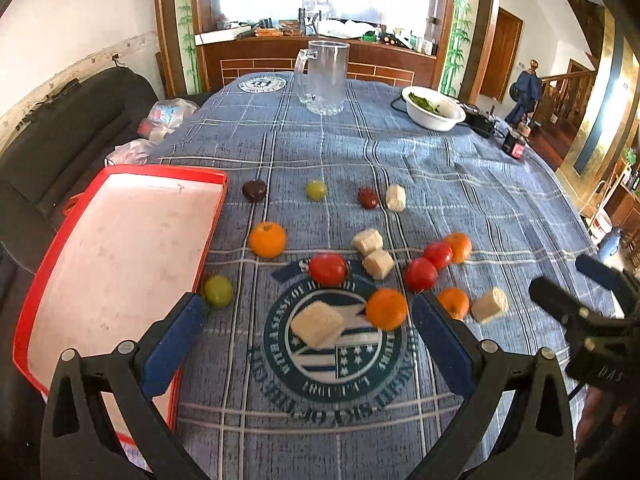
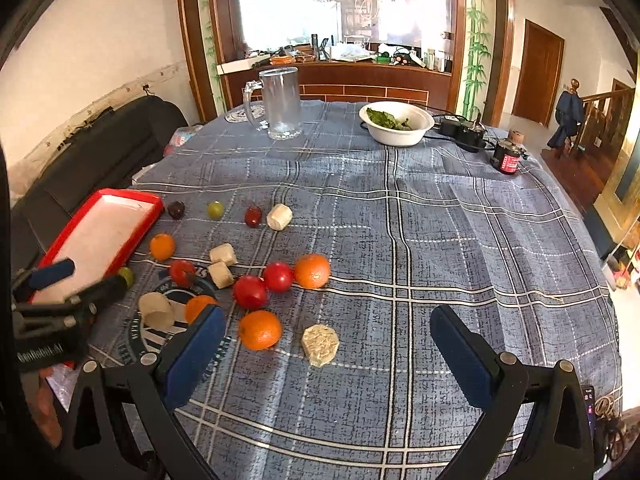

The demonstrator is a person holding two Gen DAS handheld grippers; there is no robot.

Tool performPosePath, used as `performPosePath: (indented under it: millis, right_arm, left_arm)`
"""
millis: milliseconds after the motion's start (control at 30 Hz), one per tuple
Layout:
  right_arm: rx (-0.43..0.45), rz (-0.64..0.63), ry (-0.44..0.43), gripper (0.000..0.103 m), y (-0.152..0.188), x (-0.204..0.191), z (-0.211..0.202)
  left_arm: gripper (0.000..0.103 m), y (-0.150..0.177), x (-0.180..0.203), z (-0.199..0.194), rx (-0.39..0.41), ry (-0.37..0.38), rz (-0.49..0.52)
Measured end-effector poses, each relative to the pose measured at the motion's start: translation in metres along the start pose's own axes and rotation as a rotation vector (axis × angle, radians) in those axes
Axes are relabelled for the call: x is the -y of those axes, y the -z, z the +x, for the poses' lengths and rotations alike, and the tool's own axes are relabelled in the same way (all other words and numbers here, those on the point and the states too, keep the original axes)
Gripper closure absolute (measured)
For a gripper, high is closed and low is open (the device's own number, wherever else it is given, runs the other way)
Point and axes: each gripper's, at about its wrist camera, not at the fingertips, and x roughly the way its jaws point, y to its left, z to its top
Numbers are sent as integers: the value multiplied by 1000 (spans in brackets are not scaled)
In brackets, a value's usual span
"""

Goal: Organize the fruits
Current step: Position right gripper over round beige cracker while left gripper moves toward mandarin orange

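Note:
Fruits lie scattered on the blue plaid tablecloth: several oranges (image 1: 386, 309) (image 2: 260, 330), red tomatoes (image 1: 327, 269) (image 2: 249, 291), green fruits (image 1: 218, 290), a dark plum (image 1: 254, 190) and pale cut chunks (image 1: 318, 323) (image 2: 320, 345). A red-rimmed tray (image 1: 120, 248) (image 2: 102, 232) with nothing in it sits at the table's left edge. My left gripper (image 1: 306, 312) is open above the square pale chunk and an orange. My right gripper (image 2: 328, 332) is open too, with an orange and a pale chunk in front of its fingers. Neither holds anything.
A glass mug (image 1: 326, 76) (image 2: 280, 104) stands at the far side, a white bowl of greens (image 1: 434, 108) (image 2: 396, 122) to its right with black devices and cables (image 2: 464, 130). A dark sofa (image 1: 60, 128) flanks the left table edge. A phone (image 2: 588, 400) lies near right.

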Motion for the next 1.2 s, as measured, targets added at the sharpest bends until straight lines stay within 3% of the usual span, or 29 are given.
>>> performPosePath:
  millis: [433,1200]
  right_arm:
    - [31,-13,-2,0,-3,3,-13]
    - [-26,15,1,0,-2,21,2]
  left_arm:
    - [0,4,14,-13,24,13,8]
    - [0,1,44,25,-71,104,100]
